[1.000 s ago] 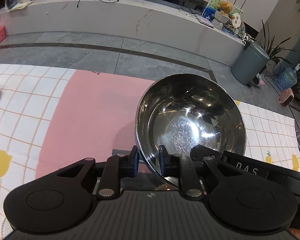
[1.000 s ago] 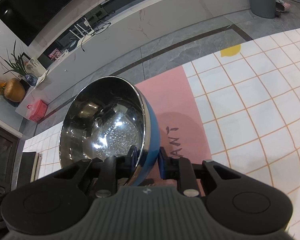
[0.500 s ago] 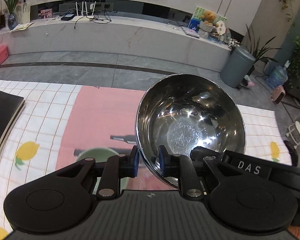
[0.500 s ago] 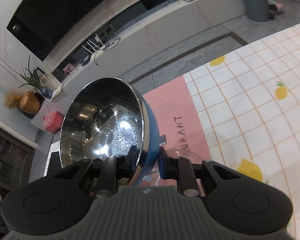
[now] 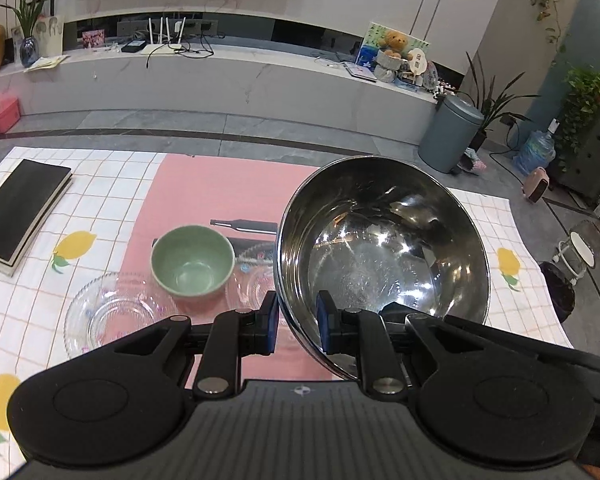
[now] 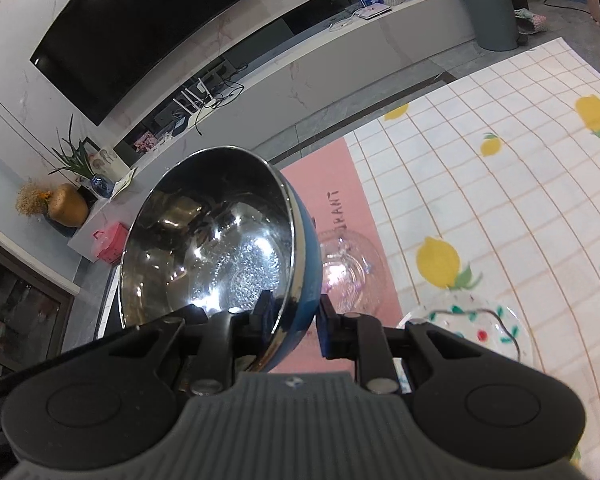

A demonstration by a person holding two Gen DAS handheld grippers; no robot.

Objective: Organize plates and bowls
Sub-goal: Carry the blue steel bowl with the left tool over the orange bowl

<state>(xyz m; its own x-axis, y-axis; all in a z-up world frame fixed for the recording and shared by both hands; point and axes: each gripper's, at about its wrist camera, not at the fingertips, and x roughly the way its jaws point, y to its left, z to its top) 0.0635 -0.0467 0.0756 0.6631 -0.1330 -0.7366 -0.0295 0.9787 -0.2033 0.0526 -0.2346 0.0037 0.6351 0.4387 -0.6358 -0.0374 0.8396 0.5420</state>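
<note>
A steel bowl (image 5: pixel 380 248) with a blue outside (image 6: pixel 212 248) hangs tilted above the pink mat. My left gripper (image 5: pixel 296 320) is shut on its left rim, one pad inside and one outside. My right gripper (image 6: pixel 290 320) is shut on the opposite rim, and part of it shows at the lower right of the left wrist view. Below on the mat stand a green bowl (image 5: pixel 192 264) and clear glass plates (image 5: pixel 112 312), (image 5: pixel 256 276). The right wrist view shows a clear glass dish (image 6: pixel 350 268) and a glass plate with coloured dots (image 6: pixel 472 328).
A black book (image 5: pixel 20 208) lies at the left on the lemon-print cloth (image 5: pixel 80 184). A dark pen-like thing (image 5: pixel 244 226) lies behind the green bowl. Beyond the cloth are grey floor, a white TV bench and a grey bin (image 5: pixel 450 136).
Both grippers have risen and pulled back with the steel bowl between them. The green bowl, glass plates and black book have come into view below.
</note>
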